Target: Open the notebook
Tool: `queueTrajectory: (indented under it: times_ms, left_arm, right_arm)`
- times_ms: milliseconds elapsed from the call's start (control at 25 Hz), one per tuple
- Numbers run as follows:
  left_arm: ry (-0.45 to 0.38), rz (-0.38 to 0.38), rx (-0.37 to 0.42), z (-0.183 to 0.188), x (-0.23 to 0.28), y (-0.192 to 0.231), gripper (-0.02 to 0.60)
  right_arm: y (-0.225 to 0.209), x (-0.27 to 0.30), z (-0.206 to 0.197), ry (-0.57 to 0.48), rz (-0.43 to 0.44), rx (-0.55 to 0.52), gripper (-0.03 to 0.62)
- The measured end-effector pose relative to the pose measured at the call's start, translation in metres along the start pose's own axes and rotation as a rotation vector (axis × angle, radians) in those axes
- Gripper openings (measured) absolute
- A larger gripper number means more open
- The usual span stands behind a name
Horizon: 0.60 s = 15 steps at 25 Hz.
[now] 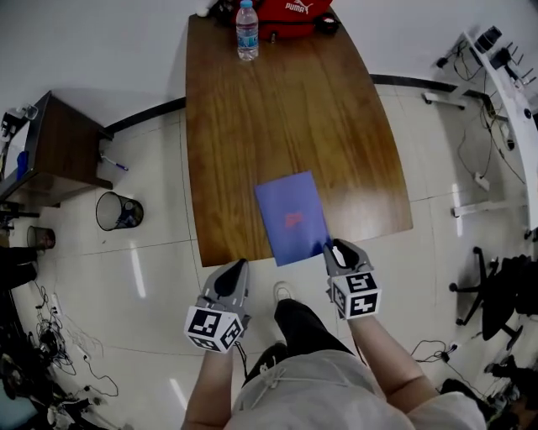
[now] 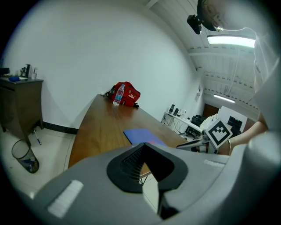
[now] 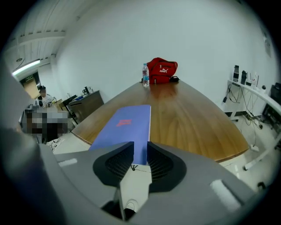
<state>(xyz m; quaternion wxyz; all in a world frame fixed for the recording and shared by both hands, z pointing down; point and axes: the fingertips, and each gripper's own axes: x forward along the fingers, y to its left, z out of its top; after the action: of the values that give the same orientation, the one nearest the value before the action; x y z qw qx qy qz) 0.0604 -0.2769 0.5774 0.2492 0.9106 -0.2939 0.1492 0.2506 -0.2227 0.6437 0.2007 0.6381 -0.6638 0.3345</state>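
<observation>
Notebook location first: it lies closed and flat on the wooden table, at the near edge, with its near end seeming to poke just past the rim. A water bottle and a red bag stand well apart at the far end and don't concern me.

Both forearms reach forward from the body, low and roughly level. My right tool points at the notebook's near right corner. Its jaws stand apart and hold nothing, with the blue cover's edge lined up in the gap just ahead of them. My left tool hangs off the table's near edge, left of the notebook and not touching it. Its tips look pressed together on nothing.

I judge the step in hand to be catching the cover. I'd slide one right jaw under the top cover alone at that overhanging corner, pinch lightly, and swing it up and over toward the spine. The left tool should come onto the table to pin the lower pages, or the whole book may slide or lift.
</observation>
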Motion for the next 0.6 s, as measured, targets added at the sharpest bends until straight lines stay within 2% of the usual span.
queueTrajectory:
  times_ms: [200, 440, 600]
  left_arm:
    - [0.038, -0.033, 0.000, -0.009, 0.017, -0.003, 0.006]
    - [0.051, -0.045, 0.000, -0.013, 0.023, -0.001, 0.006]
    - [0.045, -0.045, 0.003, -0.011, 0.019, -0.001, 0.006]
  right_arm:
    - [-0.009, 0.011, -0.017, 0.043, -0.007, 0.041, 0.094]
    - [-0.009, 0.013, -0.019, 0.044, -0.012, 0.022, 0.058]
    - [-0.015, 0.012, -0.019, 0.048, -0.020, 0.095, 0.024]
